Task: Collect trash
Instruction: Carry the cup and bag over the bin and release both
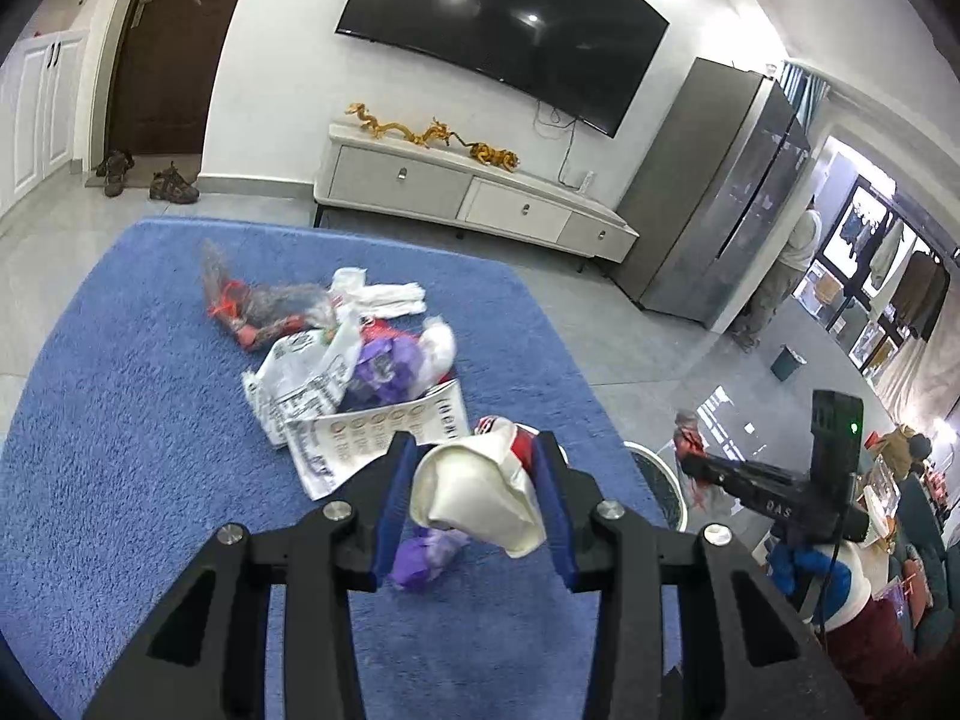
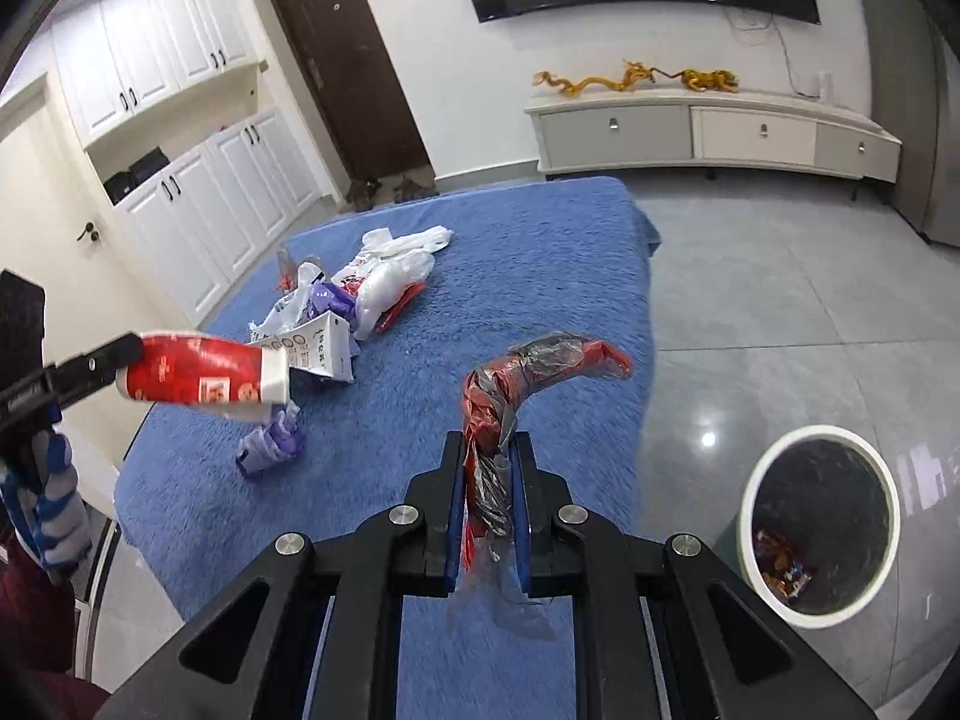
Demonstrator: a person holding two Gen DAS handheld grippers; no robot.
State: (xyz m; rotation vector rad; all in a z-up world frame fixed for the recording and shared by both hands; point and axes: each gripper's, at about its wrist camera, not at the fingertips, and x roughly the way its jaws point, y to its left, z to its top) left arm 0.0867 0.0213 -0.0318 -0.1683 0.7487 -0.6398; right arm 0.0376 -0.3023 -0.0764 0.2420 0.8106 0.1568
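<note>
left gripper: clenched on a crushed red-and-white paper cup, held in the air above the near edge of the blue shaggy rug

right gripper: fingers pinched tight on a twisted red-and-grey plastic wrapper, its long axis running straight out from the fingers and curling right at the tip

bin: white round trash bin with a black liner sits on the grey tile floor, just off the rug's right edge, low and to the right of the right gripper. Already some wrappers in the bottom

nearer hand: right, easily. I'd guess the wrapper goes in first, a short swing right and down; the cup has to cross over from the left

rest of the trash: 1 loose purple plastic bag near the rug's near edge, plus a pile of white printed bags and papers around the rug's middle, still to collect

in the way: nothing I can see between the right fingers and the bin mouth
</note>
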